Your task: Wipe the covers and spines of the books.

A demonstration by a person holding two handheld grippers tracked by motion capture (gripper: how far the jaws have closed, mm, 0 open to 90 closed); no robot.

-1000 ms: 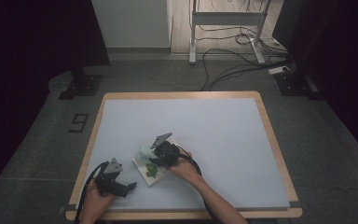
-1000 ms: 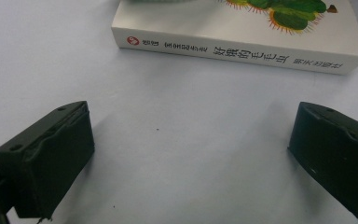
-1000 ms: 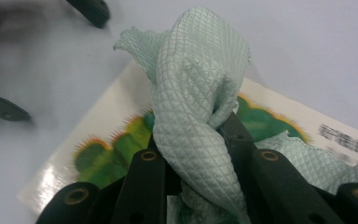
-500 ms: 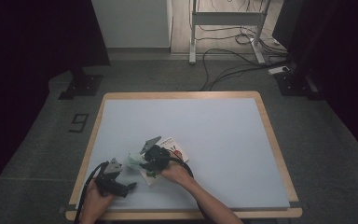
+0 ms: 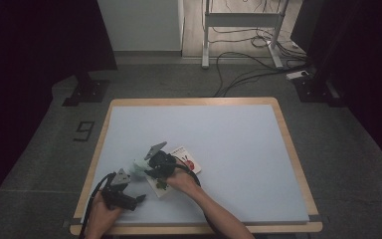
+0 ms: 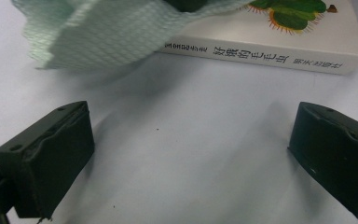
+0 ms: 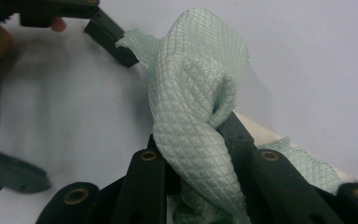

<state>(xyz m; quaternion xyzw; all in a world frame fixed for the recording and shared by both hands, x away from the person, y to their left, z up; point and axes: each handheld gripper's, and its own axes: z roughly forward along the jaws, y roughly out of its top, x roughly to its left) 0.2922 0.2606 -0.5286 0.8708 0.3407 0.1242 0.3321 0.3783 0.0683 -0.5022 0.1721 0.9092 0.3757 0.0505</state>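
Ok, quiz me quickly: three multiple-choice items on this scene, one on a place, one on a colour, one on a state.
1. Where does the book lie?
A. on the floor
B. on the table's near left part
C. at the table's far right corner

2. What colour is the cloth?
A. pale green
B. red
C. black

3. How does the right gripper stand?
A. open and empty
B. shut on the book
C. shut on the cloth

Answers:
1 B, the high view shows it on the blue table top near the hands.
2 A, its mesh weave is pale green.
3 C, the cloth is bunched between its jaws.
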